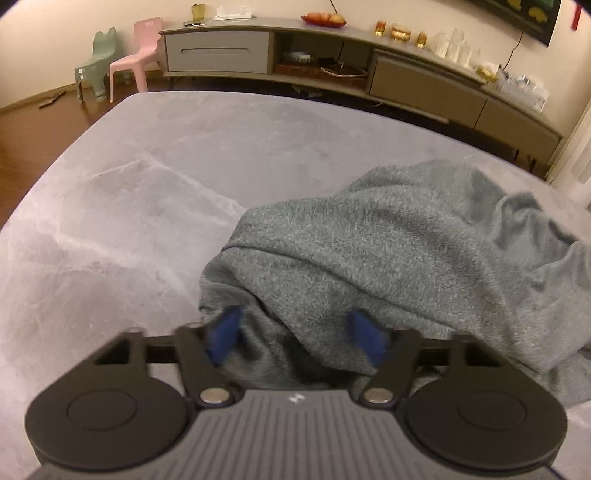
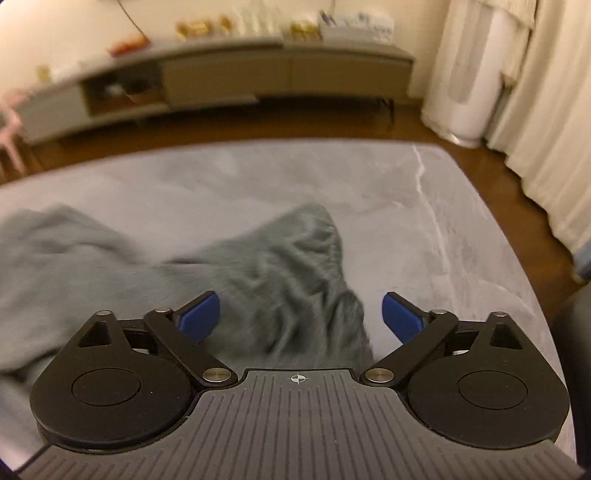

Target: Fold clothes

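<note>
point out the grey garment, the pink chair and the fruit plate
grey garment [image 1: 388, 251], left wrist view, on the top of its bunched middle
pink chair [image 1: 135, 61], left wrist view, on the seat
fruit plate [image 1: 324, 23], left wrist view, on its red front rim

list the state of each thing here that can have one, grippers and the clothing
left gripper: open, fingers either side of a cloth ridge
right gripper: open, cloth between its fingers, not pinched
grey garment: crumpled in a heap, unfolded, lying on the table
table: bare marble-look top left of the garment
</note>
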`<state>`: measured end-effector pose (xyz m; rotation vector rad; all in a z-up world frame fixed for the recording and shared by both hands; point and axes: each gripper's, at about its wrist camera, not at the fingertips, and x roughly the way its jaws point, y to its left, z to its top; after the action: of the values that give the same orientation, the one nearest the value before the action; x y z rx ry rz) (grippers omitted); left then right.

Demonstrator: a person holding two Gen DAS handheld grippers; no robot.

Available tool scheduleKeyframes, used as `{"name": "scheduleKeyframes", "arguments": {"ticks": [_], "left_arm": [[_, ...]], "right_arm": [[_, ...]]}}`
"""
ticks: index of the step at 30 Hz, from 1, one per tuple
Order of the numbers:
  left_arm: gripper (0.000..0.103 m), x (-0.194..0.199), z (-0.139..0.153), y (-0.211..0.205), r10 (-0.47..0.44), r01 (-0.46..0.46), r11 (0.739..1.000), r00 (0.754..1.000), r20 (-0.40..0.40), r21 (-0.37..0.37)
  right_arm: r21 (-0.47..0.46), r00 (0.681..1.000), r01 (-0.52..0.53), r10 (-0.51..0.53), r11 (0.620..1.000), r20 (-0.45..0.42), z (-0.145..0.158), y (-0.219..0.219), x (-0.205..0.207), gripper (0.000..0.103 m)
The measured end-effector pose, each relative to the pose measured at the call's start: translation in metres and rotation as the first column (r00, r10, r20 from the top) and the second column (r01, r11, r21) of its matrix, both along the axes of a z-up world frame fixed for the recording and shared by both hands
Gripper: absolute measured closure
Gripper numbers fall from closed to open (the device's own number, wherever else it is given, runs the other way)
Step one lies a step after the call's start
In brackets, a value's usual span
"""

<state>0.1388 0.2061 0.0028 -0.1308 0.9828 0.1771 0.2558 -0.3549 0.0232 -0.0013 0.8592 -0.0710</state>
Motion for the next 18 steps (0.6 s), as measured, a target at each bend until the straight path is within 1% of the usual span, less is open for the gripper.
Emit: {"name": "scheduleKeyframes", "arguments": {"ticks": [1, 2, 3, 4, 5, 7, 9, 10, 11, 12, 13, 14, 15, 16, 17, 18], "left_arm": [[0.063, 0.002, 0.000, -0.001, -0.003, 0.003, 1.000, 1.000, 0.000, 0.004], [0.074, 0.003, 0.000, -0.001, -0.007, 0.007, 1.000, 1.000, 0.001, -0.001], [0.083, 0.003, 0.001, 0.000, -0.008, 0.008, 1.000, 1.000, 0.009, -0.013], [0.085, 0.002, 0.006, 0.003, -0.003, 0.004, 1.000, 1.000, 0.031, -0.028], [0.088, -0.001, 0.012, 0.005, 0.004, -0.002, 0.999, 0.998, 0.060, -0.042], [0.090, -0.009, 0.026, 0.009, 0.014, -0.005, 0.997, 0.992, 0.128, -0.073], [0.091, -0.024, 0.047, 0.006, -0.010, 0.036, 0.994, 0.970, 0.243, -0.104], [0.091, -0.028, 0.053, 0.002, -0.038, 0.070, 0.992, 0.960, 0.277, -0.108], [0.091, -0.031, 0.056, -0.004, -0.075, 0.110, 0.988, 0.953, 0.295, -0.105], [0.090, -0.032, 0.055, -0.012, -0.125, 0.160, 0.982, 0.951, 0.284, -0.104], [0.090, -0.030, 0.050, -0.020, -0.185, 0.216, 0.970, 0.953, 0.241, -0.111], [0.090, -0.029, 0.043, -0.028, -0.234, 0.260, 0.958, 0.951, 0.200, -0.117], [0.089, -0.031, 0.039, -0.033, -0.260, 0.283, 0.952, 0.948, 0.185, -0.115], [0.088, -0.033, 0.038, -0.036, -0.275, 0.297, 0.949, 0.944, 0.181, -0.110], [0.083, -0.035, 0.040, -0.031, -0.265, 0.292, 0.948, 0.944, 0.197, -0.127], [0.078, -0.038, 0.046, -0.020, -0.238, 0.276, 0.948, 0.945, 0.226, -0.157]], "right_arm": [[0.011, 1.000, -0.005, 0.004, 1.000, 0.022, 0.006, -0.003, 0.000, 0.031], [0.023, 0.999, -0.009, 0.008, 1.000, 0.044, 0.012, -0.006, -0.001, 0.047], [0.034, 0.998, -0.015, 0.012, 0.999, 0.067, 0.018, -0.009, -0.001, 0.078], [0.045, 0.996, -0.020, 0.016, 0.999, 0.089, 0.023, -0.012, -0.001, 0.087], [0.055, 0.994, -0.026, 0.019, 0.998, 0.111, 0.029, -0.014, -0.001, 0.090], [0.077, 0.988, -0.037, 0.025, 0.996, 0.156, 0.041, -0.020, -0.002, 0.092], [0.093, 0.979, -0.043, 0.024, 0.995, 0.201, 0.053, -0.027, -0.003, 0.092], [0.068, 0.973, 0.002, -0.018, 0.998, 0.231, 0.061, -0.035, -0.009, 0.092], [0.042, 0.966, 0.051, -0.060, 0.998, 0.252, 0.067, -0.043, -0.014, 0.092], [-0.004, 0.971, 0.115, -0.112, 0.993, 0.213, 0.060, -0.051, -0.010, 0.091], [-0.051, 0.976, 0.158, -0.148, 0.986, 0.161, 0.047, -0.055, -0.006, 0.085], [-0.081, 0.981, 0.170, -0.162, 0.982, 0.104, 0.033, -0.057, -0.006, 0.079], [-0.112, 0.983, 0.181, -0.176, 0.977, 0.048, 0.019, -0.058, -0.007, 0.079], [-0.136, 0.981, 0.191, -0.192, 0.972, 0.006, 0.008, -0.058, -0.010, 0.072], [-0.117, 0.977, 0.212, -0.207, 0.970, 0.054, 0.011, -0.052, -0.025, 0.066], [-0.097, 0.970, 0.232, -0.222, 0.968, 0.101, 0.014, -0.046, -0.040, 0.051]]}}
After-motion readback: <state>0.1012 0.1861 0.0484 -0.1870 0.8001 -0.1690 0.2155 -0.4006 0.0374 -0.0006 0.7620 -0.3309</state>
